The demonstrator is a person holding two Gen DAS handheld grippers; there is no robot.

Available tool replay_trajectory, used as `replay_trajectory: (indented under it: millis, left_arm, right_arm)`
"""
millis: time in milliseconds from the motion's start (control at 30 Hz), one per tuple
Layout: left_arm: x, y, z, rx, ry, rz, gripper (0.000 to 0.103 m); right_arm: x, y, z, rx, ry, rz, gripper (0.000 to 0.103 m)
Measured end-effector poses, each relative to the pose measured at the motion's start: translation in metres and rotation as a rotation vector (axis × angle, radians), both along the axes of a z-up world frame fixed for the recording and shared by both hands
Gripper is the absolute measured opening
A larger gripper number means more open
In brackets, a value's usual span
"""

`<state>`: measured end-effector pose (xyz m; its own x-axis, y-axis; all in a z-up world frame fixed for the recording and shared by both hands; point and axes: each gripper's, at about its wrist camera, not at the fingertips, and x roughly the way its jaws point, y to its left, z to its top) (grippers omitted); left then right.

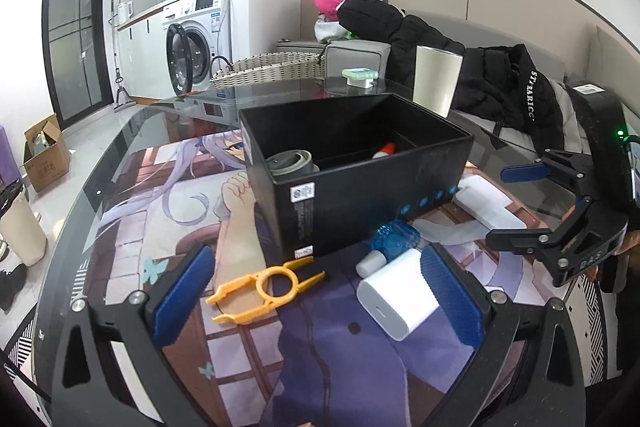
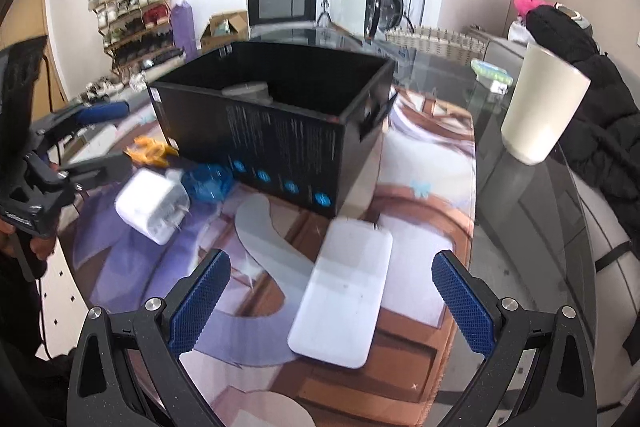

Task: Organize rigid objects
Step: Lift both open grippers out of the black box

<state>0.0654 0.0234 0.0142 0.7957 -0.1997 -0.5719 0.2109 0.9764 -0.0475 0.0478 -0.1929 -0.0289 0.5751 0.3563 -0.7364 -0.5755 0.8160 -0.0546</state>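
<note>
Open top on the black box (image 1: pixel 356 163), with room inside between the grey roll (image 1: pixel 289 163) at one end and a red-capped item (image 1: pixel 385 149) at the other. Bare mat (image 1: pixel 132 227) on the far-left side of the box. Crowded along the near wall: yellow plastic tool (image 1: pixel 266 285), blue bottle (image 1: pixel 390 241) and white charger (image 1: pixel 396 301) lying close together, the bottle touching the box. White power bank (image 2: pixel 344 291) flat and clear on all sides. Cup (image 2: pixel 540 103) upright on bare glass (image 2: pixel 520 227), well apart from the box.
</note>
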Motion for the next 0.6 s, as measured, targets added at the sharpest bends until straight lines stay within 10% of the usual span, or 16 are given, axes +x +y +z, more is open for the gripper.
replay_trajectory:
  millis: [600]
  left_arm:
    - [0.002,0.002,0.000,-0.009,0.007,-0.007,0.103]
  right_arm:
    - [-0.013,0.023,-0.014,-0.008,0.095,0.120,0.102]
